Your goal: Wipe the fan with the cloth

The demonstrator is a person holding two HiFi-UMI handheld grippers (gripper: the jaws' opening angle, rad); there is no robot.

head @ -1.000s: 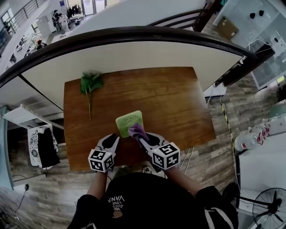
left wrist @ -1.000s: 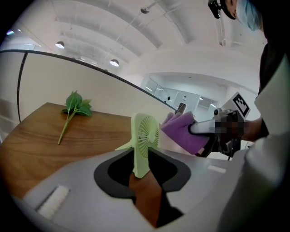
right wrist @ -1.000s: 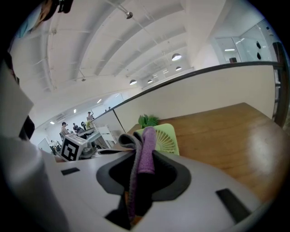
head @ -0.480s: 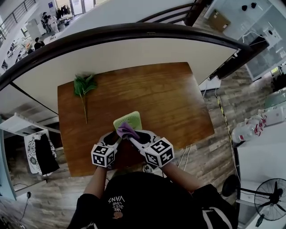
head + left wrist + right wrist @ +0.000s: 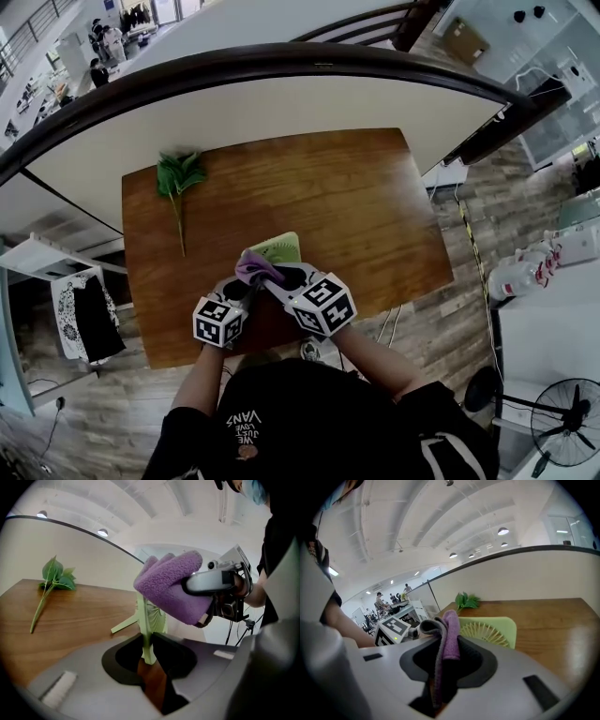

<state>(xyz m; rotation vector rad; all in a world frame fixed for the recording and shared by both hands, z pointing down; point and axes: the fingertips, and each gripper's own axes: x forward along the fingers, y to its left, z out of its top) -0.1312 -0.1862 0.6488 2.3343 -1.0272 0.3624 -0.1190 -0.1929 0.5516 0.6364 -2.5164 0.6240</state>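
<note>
A small pale green fan (image 5: 277, 248) stands tilted up on the wooden table (image 5: 356, 206) near its front edge. In the left gripper view its thin lower edge (image 5: 148, 625) sits between the jaws of my left gripper (image 5: 149, 645), which are closing and pinch it. My right gripper (image 5: 272, 277) is shut on a purple cloth (image 5: 255, 265), held against the fan's near upper side. In the left gripper view the cloth (image 5: 171, 588) covers the fan's top. In the right gripper view the cloth (image 5: 449, 634) hangs between the jaws in front of the fan's grille (image 5: 492, 629).
A green leafy sprig (image 5: 176, 178) lies at the table's far left corner, also seen as the sprig (image 5: 54, 576) in the left gripper view. A curved white wall borders the table's far side. Wooden floor lies to the right, with a floor fan (image 5: 562, 431).
The fan has gone from lying flat to tilted up on its edge. My left gripper has come in and closed on its lower edge. My right gripper has carried the cloth leftward onto the fan.
</note>
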